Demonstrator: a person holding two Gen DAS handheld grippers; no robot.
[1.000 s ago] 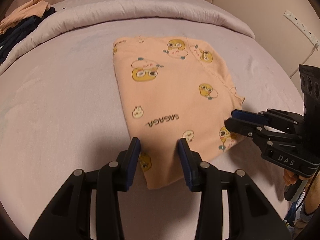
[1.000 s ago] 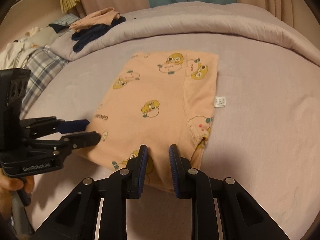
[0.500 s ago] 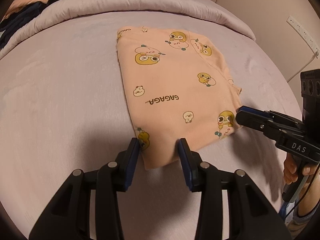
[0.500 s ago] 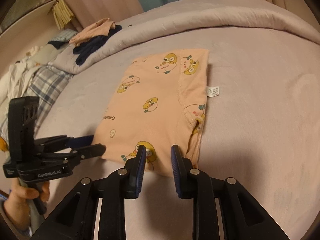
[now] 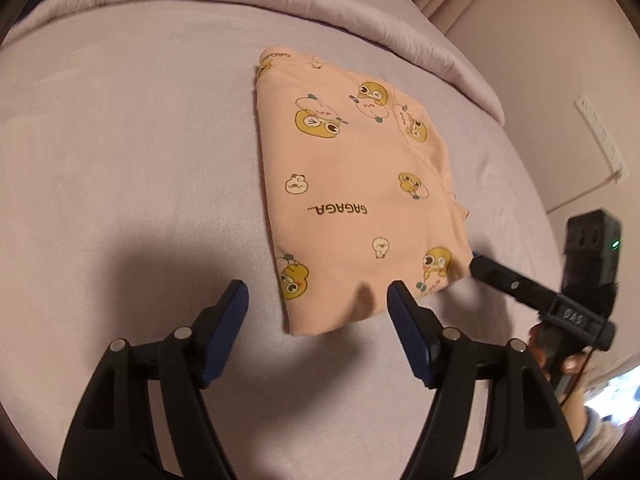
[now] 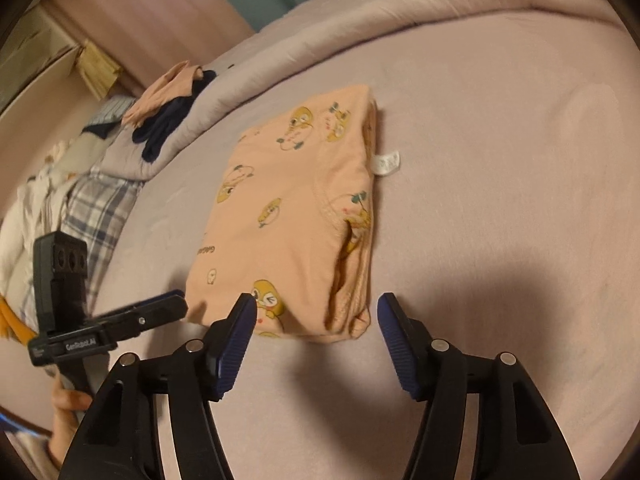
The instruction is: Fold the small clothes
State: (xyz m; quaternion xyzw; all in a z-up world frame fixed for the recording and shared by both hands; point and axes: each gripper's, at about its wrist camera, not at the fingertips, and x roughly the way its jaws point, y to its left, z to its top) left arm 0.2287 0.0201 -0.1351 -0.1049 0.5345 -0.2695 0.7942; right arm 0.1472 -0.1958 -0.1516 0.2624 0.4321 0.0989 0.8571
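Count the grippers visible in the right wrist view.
2: the right gripper, open, straddling the folded peach garment's near edge; the left gripper at that garment's left corner.

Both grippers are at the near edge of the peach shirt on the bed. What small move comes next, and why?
Probably draw both grippers back off the near edge. The peach shirt lies flat as a folded rectangle on the bed, and the left gripper and right gripper have just been opening, their pads not pressing the cloth. The fold looks released.
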